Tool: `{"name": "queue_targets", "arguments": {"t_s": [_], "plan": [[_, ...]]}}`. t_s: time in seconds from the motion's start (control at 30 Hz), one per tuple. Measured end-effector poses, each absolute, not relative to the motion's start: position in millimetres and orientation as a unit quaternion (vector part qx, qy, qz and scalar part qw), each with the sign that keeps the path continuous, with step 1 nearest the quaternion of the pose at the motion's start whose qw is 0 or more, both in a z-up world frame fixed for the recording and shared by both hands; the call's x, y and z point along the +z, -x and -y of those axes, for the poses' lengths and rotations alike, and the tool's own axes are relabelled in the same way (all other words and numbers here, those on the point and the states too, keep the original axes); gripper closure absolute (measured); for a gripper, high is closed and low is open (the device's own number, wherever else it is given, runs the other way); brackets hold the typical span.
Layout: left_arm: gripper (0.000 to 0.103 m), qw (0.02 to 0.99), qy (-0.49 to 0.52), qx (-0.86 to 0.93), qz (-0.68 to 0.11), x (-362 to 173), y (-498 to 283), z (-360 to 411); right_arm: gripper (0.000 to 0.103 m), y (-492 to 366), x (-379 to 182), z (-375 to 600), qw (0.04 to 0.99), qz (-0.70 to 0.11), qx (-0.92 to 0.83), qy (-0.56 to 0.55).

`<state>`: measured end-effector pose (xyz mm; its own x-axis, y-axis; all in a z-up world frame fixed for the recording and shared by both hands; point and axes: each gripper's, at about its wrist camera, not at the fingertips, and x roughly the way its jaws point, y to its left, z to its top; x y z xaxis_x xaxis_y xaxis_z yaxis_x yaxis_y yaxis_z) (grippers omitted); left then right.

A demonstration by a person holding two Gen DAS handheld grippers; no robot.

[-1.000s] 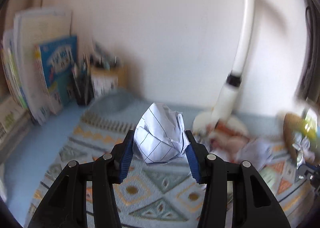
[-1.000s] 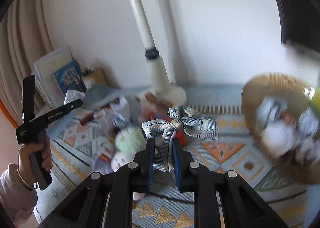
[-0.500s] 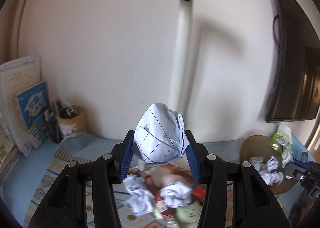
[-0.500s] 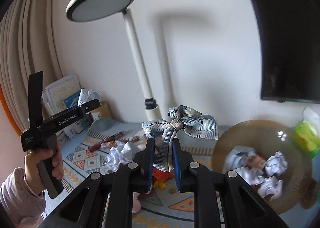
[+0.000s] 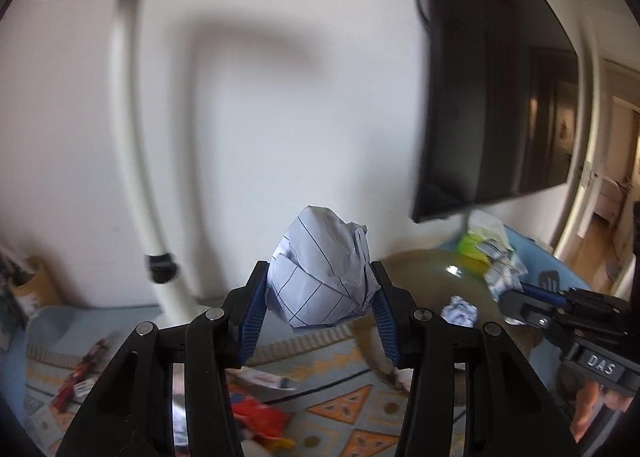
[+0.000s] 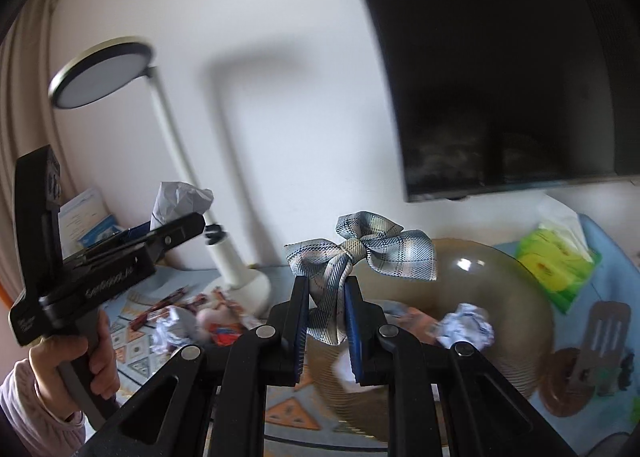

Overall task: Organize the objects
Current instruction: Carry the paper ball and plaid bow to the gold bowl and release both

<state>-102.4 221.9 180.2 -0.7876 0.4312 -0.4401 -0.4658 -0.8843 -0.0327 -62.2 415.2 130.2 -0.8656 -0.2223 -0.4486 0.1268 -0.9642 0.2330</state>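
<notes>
Paper ball, pinched in left hand-held gripper; plaid bow, pinched in right hand-held gripper; brown bowl on table, two o'clock of left, nearer right.

The crumpled paper ball is showing white with thin dark grid lines. The bow is showing a pale blue and grey plaid with dark navy lines. Both grippers' fingers are wearing ribbed blue pads on black bodies. The mat is showing grey-blue with orange and cream triangles and diamonds. On the right, the round basket is looking olive-tan. The tissue pack at far right is glowing lime green and yellow. The lamp is standing white, and the screen is hanging black.
</notes>
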Motion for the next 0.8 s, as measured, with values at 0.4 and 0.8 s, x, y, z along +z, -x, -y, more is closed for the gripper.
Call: {"name": "queue_targets", "arguments": {"t_s": [0.4, 0.8], "plan": [[0.057, 0.306, 0.265, 0.912, -0.06, 137.3, 123.7, -288.7, 0.086, 77.0, 94.7, -455.7, 0.045, 0.112, -0.952, -0.282], [0.056, 0.336, 0.316, 0.884, -0.077, 102.4, 140.3, -299.0, 0.086, 90.6, 63.2, -462.8, 0.036, 0.123, -0.939, -0.319]]}}
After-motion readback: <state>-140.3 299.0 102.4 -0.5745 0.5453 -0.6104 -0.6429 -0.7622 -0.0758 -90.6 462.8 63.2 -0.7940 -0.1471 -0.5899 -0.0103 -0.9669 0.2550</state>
